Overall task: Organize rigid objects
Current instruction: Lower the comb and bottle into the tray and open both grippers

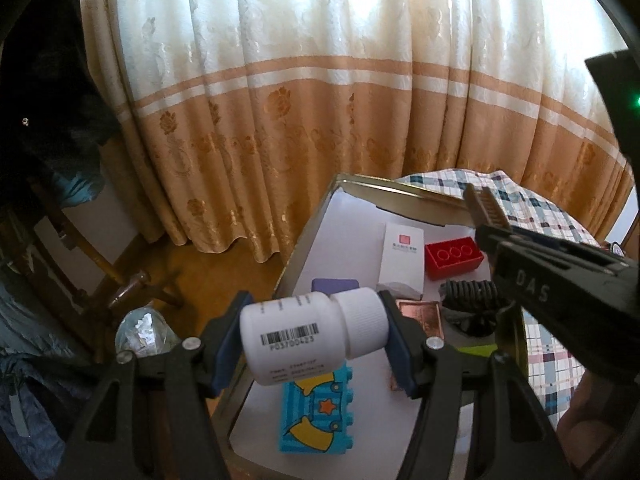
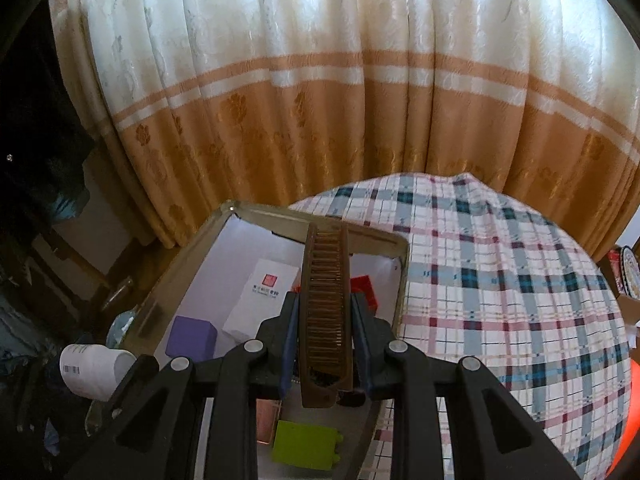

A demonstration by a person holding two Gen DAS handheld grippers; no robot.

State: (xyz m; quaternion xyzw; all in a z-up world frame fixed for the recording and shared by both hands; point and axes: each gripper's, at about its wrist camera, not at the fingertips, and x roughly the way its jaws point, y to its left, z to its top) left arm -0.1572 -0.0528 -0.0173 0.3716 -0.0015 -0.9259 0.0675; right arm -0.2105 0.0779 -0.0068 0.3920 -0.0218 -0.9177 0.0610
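My left gripper (image 1: pixel 316 340) is shut on a white pill bottle (image 1: pixel 308 336) with a barcode label, held sideways above the near left edge of a metal tray (image 1: pixel 304 240). The right gripper (image 2: pixel 326 336) is shut on a brown wooden comb (image 2: pixel 326 312) that points forward over the same tray (image 2: pixel 400 276). In the left wrist view the right gripper (image 1: pixel 486 216) reaches in from the right with the comb (image 1: pixel 486 206). The pill bottle (image 2: pixel 94 368) shows at the lower left of the right wrist view.
The tray holds a white box (image 1: pixel 402 260), a red brick (image 1: pixel 454 258), a purple block (image 2: pixel 192 338), a blue patterned brick (image 1: pixel 316 416), a copper plate (image 1: pixel 420 316), a black ridged object (image 1: pixel 470 294) and a green brick (image 2: pixel 306 446). A plaid cloth (image 2: pixel 500 292) covers the table; curtains (image 1: pixel 320 120) hang behind.
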